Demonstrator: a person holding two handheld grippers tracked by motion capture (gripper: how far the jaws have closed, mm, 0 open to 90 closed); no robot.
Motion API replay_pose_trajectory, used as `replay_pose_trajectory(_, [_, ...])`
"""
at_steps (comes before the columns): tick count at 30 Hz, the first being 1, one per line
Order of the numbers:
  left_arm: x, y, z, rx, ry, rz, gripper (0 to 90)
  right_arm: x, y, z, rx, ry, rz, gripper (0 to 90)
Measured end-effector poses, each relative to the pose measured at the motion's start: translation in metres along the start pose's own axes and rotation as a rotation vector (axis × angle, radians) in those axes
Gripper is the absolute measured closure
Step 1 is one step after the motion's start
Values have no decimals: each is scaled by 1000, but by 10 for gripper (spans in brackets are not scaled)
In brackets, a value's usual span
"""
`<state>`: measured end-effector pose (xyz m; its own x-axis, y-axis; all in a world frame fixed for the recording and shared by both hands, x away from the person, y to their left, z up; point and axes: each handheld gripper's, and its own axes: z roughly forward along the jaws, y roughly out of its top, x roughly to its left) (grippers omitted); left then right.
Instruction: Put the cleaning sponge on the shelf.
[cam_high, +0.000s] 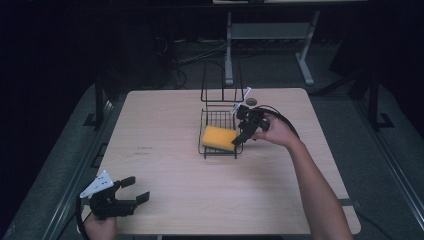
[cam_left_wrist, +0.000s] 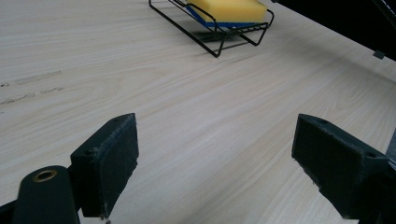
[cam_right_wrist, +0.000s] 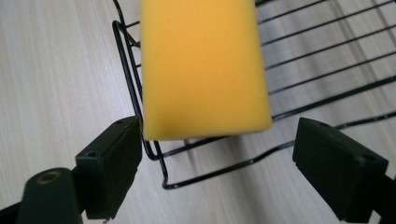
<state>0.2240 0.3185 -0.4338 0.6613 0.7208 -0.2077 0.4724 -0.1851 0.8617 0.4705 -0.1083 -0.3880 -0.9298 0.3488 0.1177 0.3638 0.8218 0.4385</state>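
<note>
Between my right gripper's wide-open jaws sits the near end of the yellow sponge, untouched by either pad and resting tilted in the wire rack (blue underside toward the left gripper view). My left gripper, jaws wide, idles over bare counter. I judge the sponge racked or about to be lifted.
</note>
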Motion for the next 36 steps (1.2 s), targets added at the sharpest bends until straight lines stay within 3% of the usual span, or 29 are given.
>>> replay_pose_trajectory(19, [0, 1, 1, -7, 0, -3, 140, -2, -25, -23, 5, -33, 44, 154])
replay_pose_trajectory(36, [-2, 3, 5, 2, -13, 9, 141, 1, -58, -28, 19, -51, 83, 154])
